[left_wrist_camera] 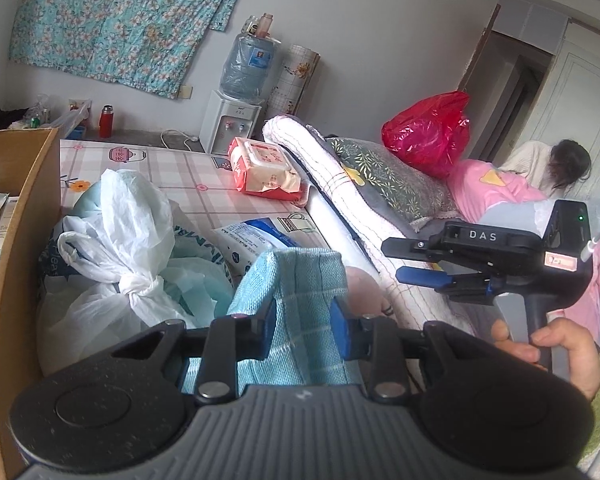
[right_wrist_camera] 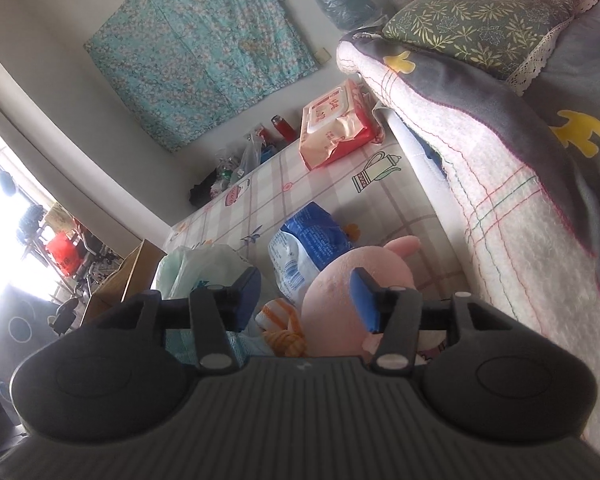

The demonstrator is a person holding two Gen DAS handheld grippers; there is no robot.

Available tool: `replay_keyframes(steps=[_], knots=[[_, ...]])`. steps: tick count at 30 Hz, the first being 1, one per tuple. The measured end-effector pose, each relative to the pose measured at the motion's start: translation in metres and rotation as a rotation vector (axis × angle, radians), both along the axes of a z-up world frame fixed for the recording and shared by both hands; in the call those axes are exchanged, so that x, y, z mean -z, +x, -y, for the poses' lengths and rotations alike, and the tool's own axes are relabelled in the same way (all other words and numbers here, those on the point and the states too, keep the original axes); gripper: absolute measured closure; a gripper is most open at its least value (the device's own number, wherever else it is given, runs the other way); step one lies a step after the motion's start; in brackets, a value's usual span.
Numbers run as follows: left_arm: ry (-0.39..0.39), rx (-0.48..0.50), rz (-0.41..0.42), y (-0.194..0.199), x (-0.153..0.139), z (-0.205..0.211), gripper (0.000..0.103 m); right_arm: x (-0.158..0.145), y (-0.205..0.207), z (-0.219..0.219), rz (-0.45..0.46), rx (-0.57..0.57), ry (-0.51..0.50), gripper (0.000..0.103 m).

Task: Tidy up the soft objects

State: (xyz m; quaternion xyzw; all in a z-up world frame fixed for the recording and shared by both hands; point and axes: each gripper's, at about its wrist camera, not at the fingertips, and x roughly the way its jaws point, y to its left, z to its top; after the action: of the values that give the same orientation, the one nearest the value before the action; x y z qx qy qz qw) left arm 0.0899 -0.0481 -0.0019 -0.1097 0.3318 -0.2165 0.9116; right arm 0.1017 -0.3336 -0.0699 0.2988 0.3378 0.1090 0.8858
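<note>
My left gripper [left_wrist_camera: 304, 326] has its jaws closed on a light blue checked towel [left_wrist_camera: 296, 280], which hangs between the blue pads. My right gripper [right_wrist_camera: 306, 298] is open and empty; it also shows from the side in the left wrist view [left_wrist_camera: 420, 260]. A pink plush toy [right_wrist_camera: 348, 300] lies just ahead of the right gripper, between its fingers, and peeks out behind the towel in the left wrist view [left_wrist_camera: 364, 288]. An orange and white striped cloth [right_wrist_camera: 284, 328] lies next to the plush.
A tied white plastic bag [left_wrist_camera: 120, 240], a blue and white pack [right_wrist_camera: 308, 248] and a red wipes pack [left_wrist_camera: 264, 168] lie on the checked table [left_wrist_camera: 188, 176]. A wooden box [left_wrist_camera: 16, 208] stands left. Folded quilts and a leaf-print pillow [right_wrist_camera: 480, 20] are stacked right.
</note>
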Motion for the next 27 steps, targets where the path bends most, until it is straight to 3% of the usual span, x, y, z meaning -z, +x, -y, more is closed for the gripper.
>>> replay_keyframes(steps=[7, 12, 19, 27], knots=[[-0.002, -0.126, -0.050, 0.048, -0.015, -0.006, 0.072, -0.007, 0.072, -0.012, -0.072, -0.120, 0.001, 0.038], [0.027, -0.122, -0.189, 0.106, -0.023, -0.001, 0.067, 0.003, 0.127, -0.010, -0.153, -0.164, 0.104, 0.036], [0.129, -0.079, -0.347, 0.167, 0.012, 0.033, 0.068, 0.041, 0.177, -0.010, -0.298, -0.191, 0.164, 0.036], [0.118, -0.024, -0.525, 0.209, 0.053, 0.063, 0.062, 0.080, 0.201, -0.012, -0.399, -0.185, 0.204, 0.036]])
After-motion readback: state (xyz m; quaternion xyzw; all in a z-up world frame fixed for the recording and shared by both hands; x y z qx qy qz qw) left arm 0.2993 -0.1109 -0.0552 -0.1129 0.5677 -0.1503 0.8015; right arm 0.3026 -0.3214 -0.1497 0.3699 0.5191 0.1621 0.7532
